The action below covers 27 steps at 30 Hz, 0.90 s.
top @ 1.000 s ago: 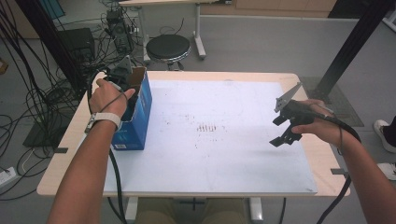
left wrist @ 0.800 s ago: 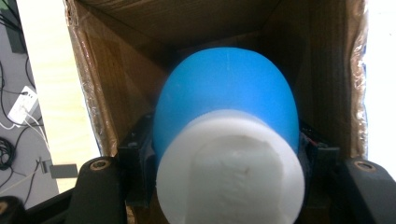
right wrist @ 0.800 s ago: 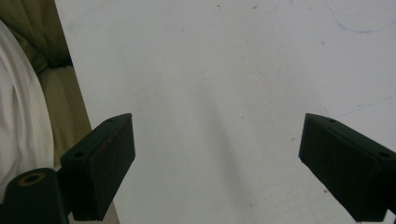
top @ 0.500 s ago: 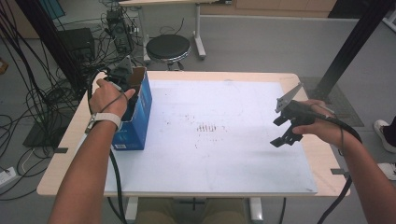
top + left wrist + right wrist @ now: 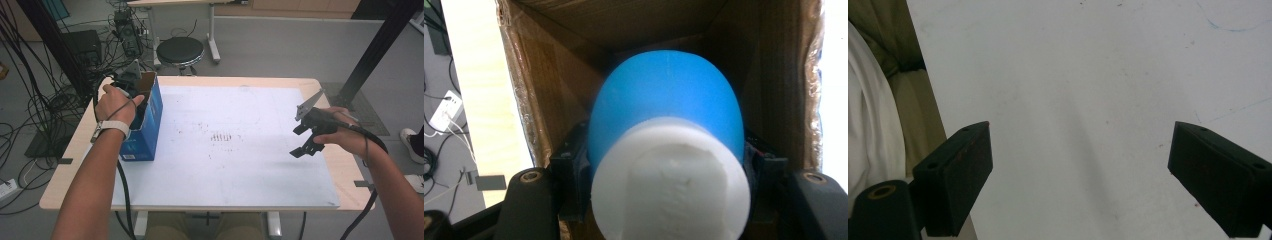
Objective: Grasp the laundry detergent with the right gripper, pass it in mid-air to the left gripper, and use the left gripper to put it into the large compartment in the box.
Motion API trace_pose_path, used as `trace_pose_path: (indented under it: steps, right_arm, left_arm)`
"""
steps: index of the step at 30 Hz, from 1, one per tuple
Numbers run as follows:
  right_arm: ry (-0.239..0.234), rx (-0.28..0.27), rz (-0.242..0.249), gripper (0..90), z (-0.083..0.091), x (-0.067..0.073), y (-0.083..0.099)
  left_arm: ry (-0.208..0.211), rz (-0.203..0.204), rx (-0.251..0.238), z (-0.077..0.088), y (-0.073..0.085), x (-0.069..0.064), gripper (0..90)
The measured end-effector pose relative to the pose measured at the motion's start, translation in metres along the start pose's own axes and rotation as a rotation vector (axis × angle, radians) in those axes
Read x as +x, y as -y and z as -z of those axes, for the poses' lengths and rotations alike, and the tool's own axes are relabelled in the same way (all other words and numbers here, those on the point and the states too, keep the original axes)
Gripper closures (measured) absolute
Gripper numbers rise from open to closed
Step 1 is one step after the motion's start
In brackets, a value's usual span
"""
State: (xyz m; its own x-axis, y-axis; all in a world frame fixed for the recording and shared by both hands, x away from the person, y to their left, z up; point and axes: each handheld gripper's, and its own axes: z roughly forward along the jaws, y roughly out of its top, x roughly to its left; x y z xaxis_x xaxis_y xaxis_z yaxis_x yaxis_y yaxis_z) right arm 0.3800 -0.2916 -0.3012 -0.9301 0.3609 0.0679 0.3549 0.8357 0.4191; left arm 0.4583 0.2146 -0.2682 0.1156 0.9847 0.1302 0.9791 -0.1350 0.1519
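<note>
Left gripper (image 5: 664, 200) is down inside the box (image 5: 150, 120), clamped on a blue bulb (image 5: 666, 107) with a white cap (image 5: 669, 175). You only get that from the left gripper view; from the high view the hand (image 5: 116, 102) covers the box mouth. Right gripper (image 5: 305, 140) hangs over the mat's (image 5: 225, 160) right side, jaws wide apart with nothing between them. The box stands at the table's (image 5: 65, 165) left edge. Behind it: a stool (image 5: 180, 50) and loads of cables (image 5: 35, 110) on the floor.
</note>
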Motion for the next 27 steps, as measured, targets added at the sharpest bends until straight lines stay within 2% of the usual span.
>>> trace_pose_path:
  steps: [27]
  right_arm:
    - [-0.001, 0.004, 0.003, 10.9, -0.0006, 0.0003, -0.0008]
  left_arm:
    - [0.002, 0.001, 0.006, 0.0002, 0.0000, 0.0009, 37.0]
